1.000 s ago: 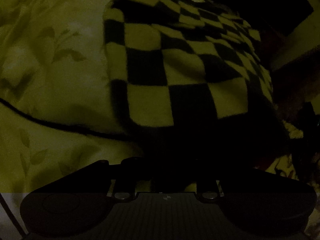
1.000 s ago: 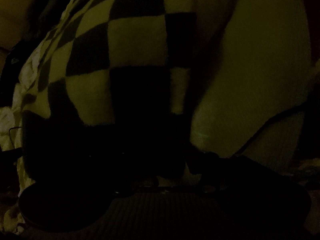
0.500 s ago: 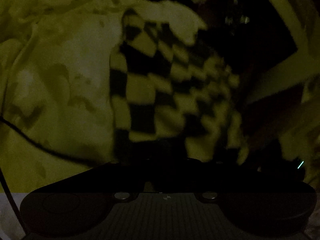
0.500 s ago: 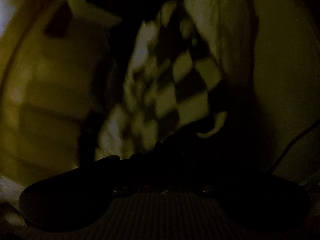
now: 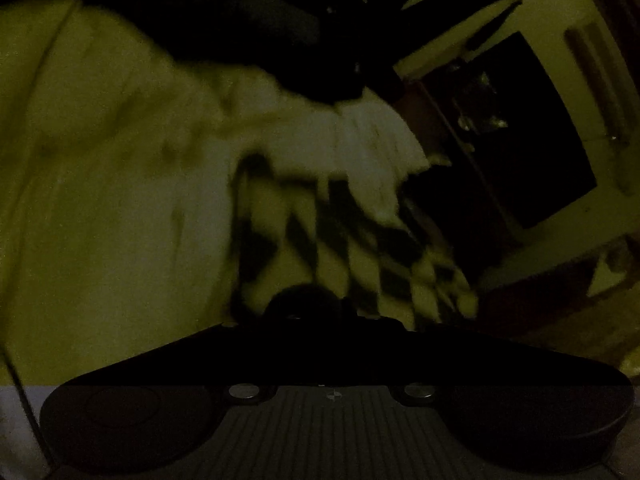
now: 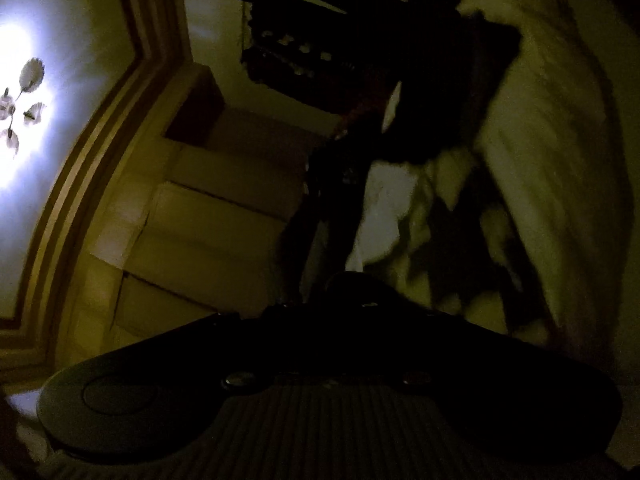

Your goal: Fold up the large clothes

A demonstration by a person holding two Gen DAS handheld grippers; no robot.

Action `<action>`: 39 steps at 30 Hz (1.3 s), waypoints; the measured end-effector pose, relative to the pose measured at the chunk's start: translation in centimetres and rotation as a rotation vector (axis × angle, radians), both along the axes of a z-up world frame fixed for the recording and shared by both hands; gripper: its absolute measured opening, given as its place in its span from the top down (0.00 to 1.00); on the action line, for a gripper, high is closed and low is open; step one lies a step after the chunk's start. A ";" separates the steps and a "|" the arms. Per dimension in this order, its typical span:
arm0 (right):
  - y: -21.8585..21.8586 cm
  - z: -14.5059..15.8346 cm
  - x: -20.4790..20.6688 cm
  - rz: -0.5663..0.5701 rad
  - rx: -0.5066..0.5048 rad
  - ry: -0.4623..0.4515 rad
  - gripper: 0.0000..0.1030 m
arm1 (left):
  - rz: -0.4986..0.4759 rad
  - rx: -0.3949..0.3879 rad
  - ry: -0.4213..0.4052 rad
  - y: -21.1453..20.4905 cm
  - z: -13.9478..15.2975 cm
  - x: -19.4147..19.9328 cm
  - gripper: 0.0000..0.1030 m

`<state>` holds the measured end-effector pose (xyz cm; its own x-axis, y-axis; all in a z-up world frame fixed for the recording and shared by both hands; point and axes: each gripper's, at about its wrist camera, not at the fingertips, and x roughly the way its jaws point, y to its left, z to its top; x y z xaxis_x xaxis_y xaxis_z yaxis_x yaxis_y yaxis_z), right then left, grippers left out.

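The scene is very dark and blurred. A black-and-pale checkered garment point(image 5: 340, 248) hangs down from my left gripper point(image 5: 316, 308), which looks shut on its near edge. The same checkered garment shows in the right wrist view point(image 6: 452, 248), hanging from my right gripper point(image 6: 352, 288), which also looks shut on its edge. Both grippers hold the garment lifted above a pale bedspread point(image 5: 112, 200). The fingertips are lost in shadow.
A dark item point(image 5: 256, 32) lies on the bedspread at the far side. A dark cabinet point(image 5: 520, 136) stands to the right. The right wrist view tilts up to a ceiling lamp point(image 6: 20, 96), pale wardrobe doors point(image 6: 192, 216) and a dark shelf point(image 6: 304, 52).
Both grippers have risen and tilted upward, lifting the checkered garment off the bedspread. It lay flat a second ago and now hangs bunched from both grippers.
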<state>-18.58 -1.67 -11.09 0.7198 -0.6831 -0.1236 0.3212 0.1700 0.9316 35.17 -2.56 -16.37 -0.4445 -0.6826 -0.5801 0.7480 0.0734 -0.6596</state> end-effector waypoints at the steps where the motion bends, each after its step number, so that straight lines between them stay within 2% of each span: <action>1: -1.5 0.1 -0.2 -0.015 0.005 -0.001 0.92 | 0.021 0.001 -0.020 -1.8 0.0 0.3 0.55; 5: -7.6 -0.9 -0.4 -0.097 0.066 0.057 0.92 | 0.096 0.070 -0.041 -8.9 -2.0 0.9 0.56; 8: -10.9 -2.6 -0.4 -0.136 0.114 0.072 0.92 | 0.124 0.108 -0.106 -11.7 -3.5 0.2 0.55; 12: -12.7 -4.1 -0.9 -0.151 0.115 0.014 0.92 | 0.196 0.151 -0.004 -12.8 -5.3 1.3 0.55; 15: -13.8 -5.1 -1.1 -0.165 0.144 0.009 0.92 | 0.248 0.188 0.092 -12.8 -6.3 2.5 0.54; 17: -14.3 -5.8 -0.8 -0.179 0.150 0.035 0.88 | 0.247 0.172 0.070 -12.8 -5.9 2.4 0.50; 18: -14.4 -5.9 -0.6 -0.194 0.148 0.055 0.88 | 0.245 0.156 0.033 -12.7 -5.5 2.2 0.47; 19: -14.5 -5.8 -0.3 -0.197 0.136 0.084 0.87 | 0.250 0.136 -0.025 -12.5 -4.8 1.8 0.37; 20: -14.6 -5.5 0.1 -0.202 0.118 0.141 0.83 | 0.256 0.112 -0.085 -12.3 -4.1 1.4 0.19; 21: -14.5 -4.9 0.6 -0.217 0.094 0.212 0.73 | 0.274 0.089 -0.152 -12.1 -3.3 1.0 0.01; 22: -14.2 -4.1 1.1 -0.249 0.060 0.293 0.64 | 0.324 0.058 -0.256 -11.7 -2.3 0.6 0.00; 23: -13.7 -3.2 1.7 -0.302 0.011 0.380 0.41 | 0.394 0.019 -0.366 -11.1 -1.3 0.1 0.00; 24: -13.1 -2.4 2.2 -0.353 -0.036 0.446 0.30 | 0.457 -0.021 -0.456 -10.5 -0.6 -0.4 0.00; 25: -12.5 -1.7 2.7 -0.392 -0.087 0.501 0.30 | 0.498 -0.056 -0.535 -10.0 0.1 -0.9 0.00; 26: -12.0 -1.0 3.3 -0.402 -0.126 0.547 0.30 | 0.498 -0.072 -0.579 -9.7 0.5 -1.4 0.00; 29: -10.8 -0.1 4.9 -0.388 -0.182 0.634 0.30 | 0.386 -0.076 -0.586 -8.9 0.8 -3.0 0.00; 31: -10.2 -0.3 5.7 -0.375 -0.179 0.690 0.26 | 0.285 -0.080 -0.598 -8.1 0.4 -4.9 0.00; 34: -10.2 -0.9 6.4 -0.327 -0.130 0.729 0.26 | 0.163 -0.096 -0.702 -6.6 -0.3 -8.6 0.00; 37: -9.7 -0.9 6.6 -0.267 -0.116 0.768 0.26 | 0.094 -0.116 -0.812 -5.2 -1.2 -11.6 0.00; 39: -8.6 -0.3 7.0 -0.214 -0.154 0.804 0.26 | 0.047 -0.117 -0.842 -4.8 -1.9 -12.8 0.00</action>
<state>-11.57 -10.30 -11.38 0.3063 -0.8457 -0.4371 0.9159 0.1367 0.3774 22.35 -7.33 -18.30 0.1344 -0.7657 -0.6290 0.9904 0.0830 0.1106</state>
